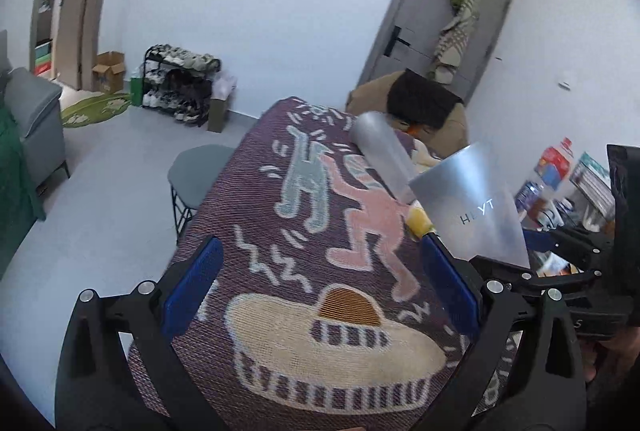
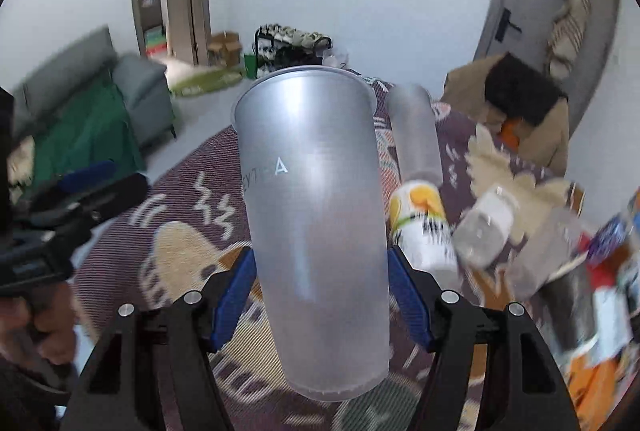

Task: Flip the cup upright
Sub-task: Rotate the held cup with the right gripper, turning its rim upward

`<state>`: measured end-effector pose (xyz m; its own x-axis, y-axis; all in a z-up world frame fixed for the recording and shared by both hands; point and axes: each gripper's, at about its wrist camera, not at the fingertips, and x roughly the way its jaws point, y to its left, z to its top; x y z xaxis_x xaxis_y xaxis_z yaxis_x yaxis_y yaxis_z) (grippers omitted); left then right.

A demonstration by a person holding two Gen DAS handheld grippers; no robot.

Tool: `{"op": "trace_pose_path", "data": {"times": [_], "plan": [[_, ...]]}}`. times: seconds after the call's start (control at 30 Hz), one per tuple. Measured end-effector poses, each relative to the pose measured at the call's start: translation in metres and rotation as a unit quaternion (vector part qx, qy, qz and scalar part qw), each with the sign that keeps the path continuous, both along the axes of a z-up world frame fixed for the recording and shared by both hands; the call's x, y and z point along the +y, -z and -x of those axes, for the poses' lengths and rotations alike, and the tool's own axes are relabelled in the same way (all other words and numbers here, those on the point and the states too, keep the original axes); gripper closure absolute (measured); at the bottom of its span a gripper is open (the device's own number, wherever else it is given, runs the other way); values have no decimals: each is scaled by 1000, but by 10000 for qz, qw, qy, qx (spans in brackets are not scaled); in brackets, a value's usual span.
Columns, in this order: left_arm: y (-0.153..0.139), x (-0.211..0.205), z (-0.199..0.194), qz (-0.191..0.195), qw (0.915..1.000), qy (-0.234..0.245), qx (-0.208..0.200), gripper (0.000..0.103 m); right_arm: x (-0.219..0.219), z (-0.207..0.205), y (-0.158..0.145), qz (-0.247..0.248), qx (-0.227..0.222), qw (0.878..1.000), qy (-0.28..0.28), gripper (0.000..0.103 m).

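The right gripper (image 2: 320, 295) was clamped on the tall frosted translucent plastic cup (image 2: 316, 215), its blue pads pressing the lower wall on either side, the rim pointing toward twelve o'clock in the right wrist view and the base near six, clear of the patterned purple woven cloth (image 2: 192, 215) below. The left gripper (image 1: 320, 287) stood wide apart and empty, hovering over the cloth with the held cup at its two o'clock. The thin wall looked likely to flex, so a hard squeeze could buckle it and a light one could let the smooth taper slide out toward six o'clock. Crowding was the other hazard: a second frosted cup lying on its side (image 2: 416, 135) sat at one o'clock, a white can with an orange print (image 2: 424, 227) just beside the right finger at three o'clock, and a clear plastic bottle (image 2: 486, 231) farther out. A landing drifting right would probably knock these. The soft, uneven cloth could tip the tall cup on release.
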<state>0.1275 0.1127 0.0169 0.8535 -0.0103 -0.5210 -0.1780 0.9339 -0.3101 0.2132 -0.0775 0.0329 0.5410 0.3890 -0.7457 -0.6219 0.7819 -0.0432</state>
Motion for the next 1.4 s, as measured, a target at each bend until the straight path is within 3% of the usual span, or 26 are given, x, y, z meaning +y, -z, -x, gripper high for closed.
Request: {"op": "trace_pose_path", "data": {"times": [0.17, 0.27, 0.5, 0.7, 0.83, 1.17, 1.37, 1.4], "plan": [[-5, -28, 2, -110, 9992, 382, -23, 6, -36, 20, 7, -575, 415, 9974, 108, 37], [-5, -42, 2, -198, 9981, 579, 16, 6, -59, 31, 10, -1168, 793, 9899, 120, 37], [-2, -60, -1, -262, 9957, 879, 110, 6, -101, 54, 14, -1766, 997, 9780, 498, 37], [2, -71, -5, -292, 9926, 1151, 262, 6, -134, 57, 39, -2198, 1458, 9608, 857, 37], [6, -78, -8, -336, 9901, 1307, 391, 6, -144, 53, 62, -2527, 1919, 9426, 1038, 37], [16, -95, -14, -331, 9839, 1631, 651, 6, -148, 39, 113, -2740, 2491, 9101, 1862, 37], [19, -105, -20, -253, 9806, 1787, 766, 6, -148, 45, 113, -2781, 2390, 9107, 1902, 34], [20, -109, -23, -216, 9789, 1855, 825, 6, -150, 47, 112, -2862, 2381, 9093, 1857, 30]]}}
